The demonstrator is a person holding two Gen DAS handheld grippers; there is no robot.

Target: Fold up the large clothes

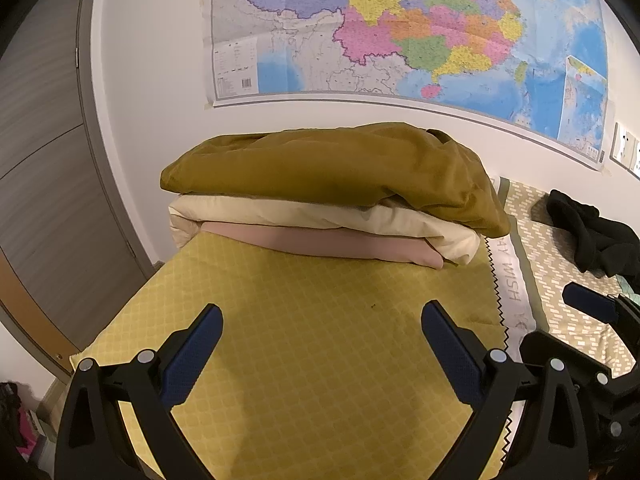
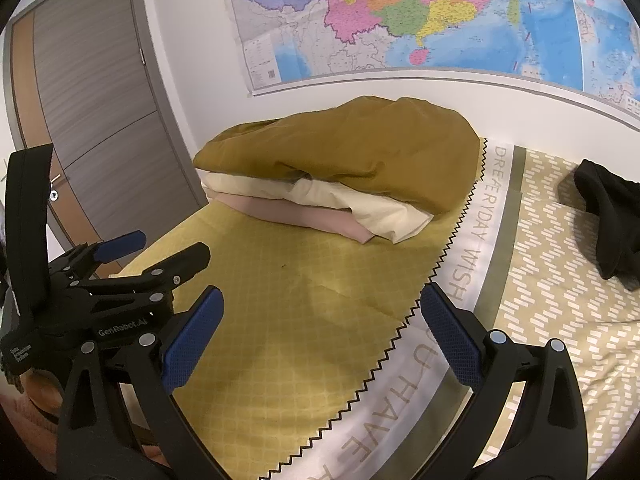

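1. Both tongs stand wide with nothing between them: the left tongs and the right tongs hover over a yellow checked cloth.
2. Folded clothes sit stacked at the cloth's far end: a mustard garment on top, a cream one under it, a pink one at the bottom.
3. Right of the cloth runs a white lettered strip, then a patterned cover.
4. A crumpled black garment lies on that cover, well apart from the stack.
5. Behind hangs a colourful wall map on a white wall; a grey door stands to the left.
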